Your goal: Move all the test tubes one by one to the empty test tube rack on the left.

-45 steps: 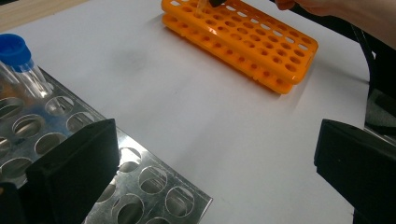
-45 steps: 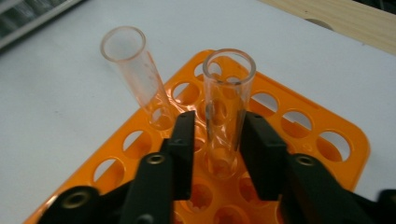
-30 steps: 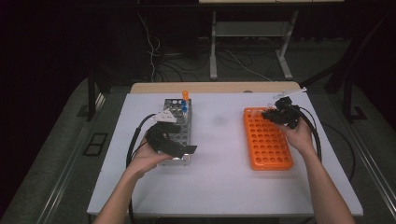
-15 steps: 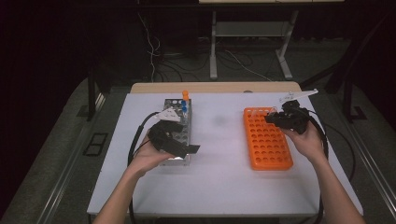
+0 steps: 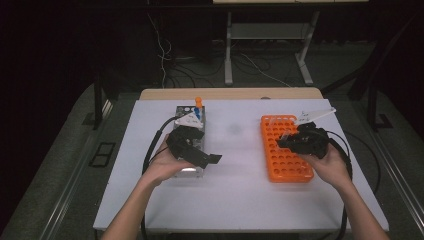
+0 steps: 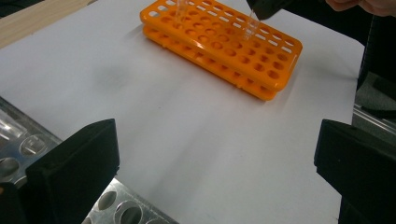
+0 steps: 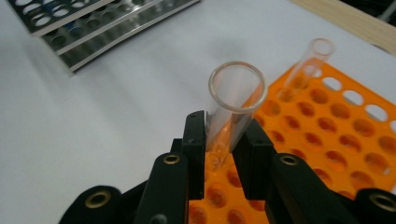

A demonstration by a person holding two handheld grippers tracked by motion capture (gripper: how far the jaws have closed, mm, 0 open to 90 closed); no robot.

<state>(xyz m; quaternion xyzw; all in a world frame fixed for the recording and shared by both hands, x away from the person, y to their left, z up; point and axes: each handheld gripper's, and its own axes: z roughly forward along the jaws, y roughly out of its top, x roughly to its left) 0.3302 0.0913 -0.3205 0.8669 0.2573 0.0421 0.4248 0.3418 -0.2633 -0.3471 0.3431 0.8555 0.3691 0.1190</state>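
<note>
My right gripper [image 7: 223, 140] is shut on a clear, uncapped test tube [image 7: 235, 100], held tilted over the orange tube rack [image 7: 345, 135]. A second clear tube [image 7: 309, 59] stands in a hole farther along that rack. In the high view this gripper [image 5: 286, 142] hovers over the orange rack's [image 5: 283, 160] back right part. My left gripper [image 5: 214, 159] rests by the metal tube rack [image 5: 186, 116], jaws wide open and holding nothing. In the left gripper view its jaws [image 6: 215, 172] frame bare white table, with the orange rack [image 6: 219, 51] and the held tube [image 6: 251, 29] beyond.
The metal rack holds an orange-capped tube [image 5: 198, 103] and a blue-capped one [image 5: 198, 114] at its far end. A white sheet [image 5: 240, 180] covers the table, with a wooden strip [image 5: 230, 93] along its back edge. Cables trail from both grippers.
My right gripper has shifted a little toward the person and lower over the orange rack, still holding the tube. The left gripper has stayed put.
</note>
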